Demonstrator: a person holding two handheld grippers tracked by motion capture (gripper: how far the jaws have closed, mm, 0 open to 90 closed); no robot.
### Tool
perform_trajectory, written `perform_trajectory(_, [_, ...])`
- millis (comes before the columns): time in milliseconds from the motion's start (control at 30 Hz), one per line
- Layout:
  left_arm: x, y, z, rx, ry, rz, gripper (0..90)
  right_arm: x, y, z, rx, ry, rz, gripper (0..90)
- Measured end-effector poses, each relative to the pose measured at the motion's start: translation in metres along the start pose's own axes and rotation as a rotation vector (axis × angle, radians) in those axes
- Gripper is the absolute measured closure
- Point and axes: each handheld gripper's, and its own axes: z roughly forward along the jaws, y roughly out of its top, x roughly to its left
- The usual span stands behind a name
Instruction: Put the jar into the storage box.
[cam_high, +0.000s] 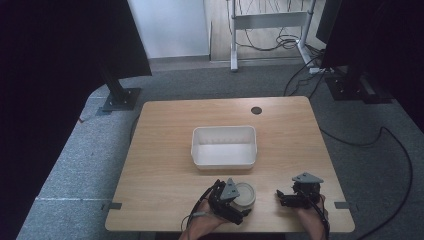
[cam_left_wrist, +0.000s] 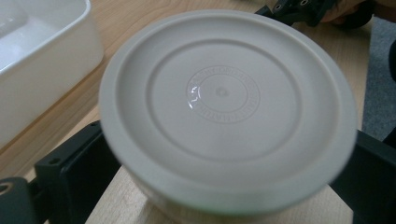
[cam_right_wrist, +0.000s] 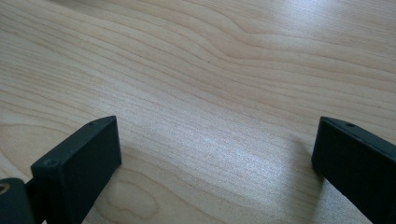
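Observation:
A round container with a pale grey lid (cam_high: 246, 194) (cam_left_wrist: 224, 102) stands on the wooden table (cam_high: 165, 170) near its front edge. My left gripper (cam_high: 238, 199) (cam_left_wrist: 229, 158) is open wide, with one black jaw on each side of the container, close to its wall. Whether the jaws touch it is hidden under the lid's rim. To the right of it, my right gripper (cam_high: 280, 196) (cam_right_wrist: 215, 144) rests low over bare wood, open, with nothing between its jaws.
A white rectangular bin (cam_high: 224, 161) (cam_left_wrist: 42, 84) sits empty at the table's middle, just beyond the container. A small round hole (cam_high: 256, 110) is near the far edge. Dark stands and cables are on the carpet around the table.

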Motion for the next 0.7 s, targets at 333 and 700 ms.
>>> perform_trajectory(333, [-0.0015,0.0011,0.0075,0.007,0.017,0.01,9.9,-0.0001,0.0,0.0,0.0,0.0,0.0,0.9])
perform_trajectory(700, [-0.0015,0.0023,0.0033,-0.008,0.047,0.004,10.1,-0.0001,0.0,0.0,0.0,0.001,0.0,0.9])
